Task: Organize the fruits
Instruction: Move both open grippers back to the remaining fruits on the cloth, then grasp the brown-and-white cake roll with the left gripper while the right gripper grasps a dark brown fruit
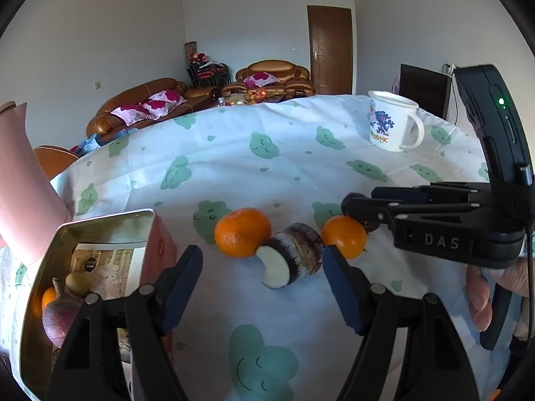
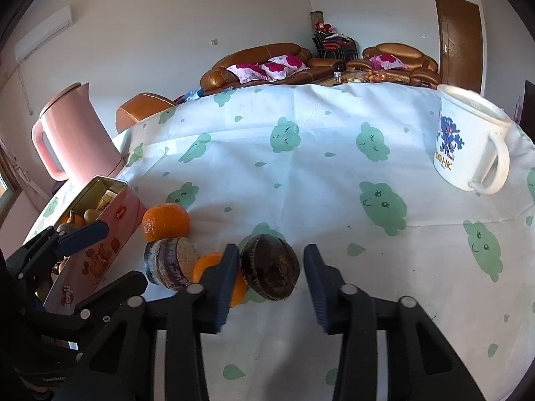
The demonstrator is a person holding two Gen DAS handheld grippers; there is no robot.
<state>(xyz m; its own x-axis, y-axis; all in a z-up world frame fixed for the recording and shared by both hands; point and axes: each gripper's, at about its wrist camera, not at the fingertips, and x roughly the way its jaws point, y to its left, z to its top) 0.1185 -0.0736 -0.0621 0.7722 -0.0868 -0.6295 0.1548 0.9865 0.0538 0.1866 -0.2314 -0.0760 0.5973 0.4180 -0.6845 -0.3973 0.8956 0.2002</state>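
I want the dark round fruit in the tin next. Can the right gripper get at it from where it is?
Probably yes. The right gripper is open, and the dark round fruit already lies between its fingers on the tablecloth. One orange sits close against the left finger and might get nudged.

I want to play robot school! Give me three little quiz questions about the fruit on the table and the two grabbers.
1. True or false: the right gripper is squeezing an orange.
2. Which dark thing sits between the right gripper's open fingers? A) white mug B) round brown fruit C) pink jug
3. Fill in: the tin box by the left gripper already holds some ____.

Key:
1. False; its jaws are open and hold nothing.
2. B
3. Fruit; the sugarcane piece and two oranges wait on the tablecloth.
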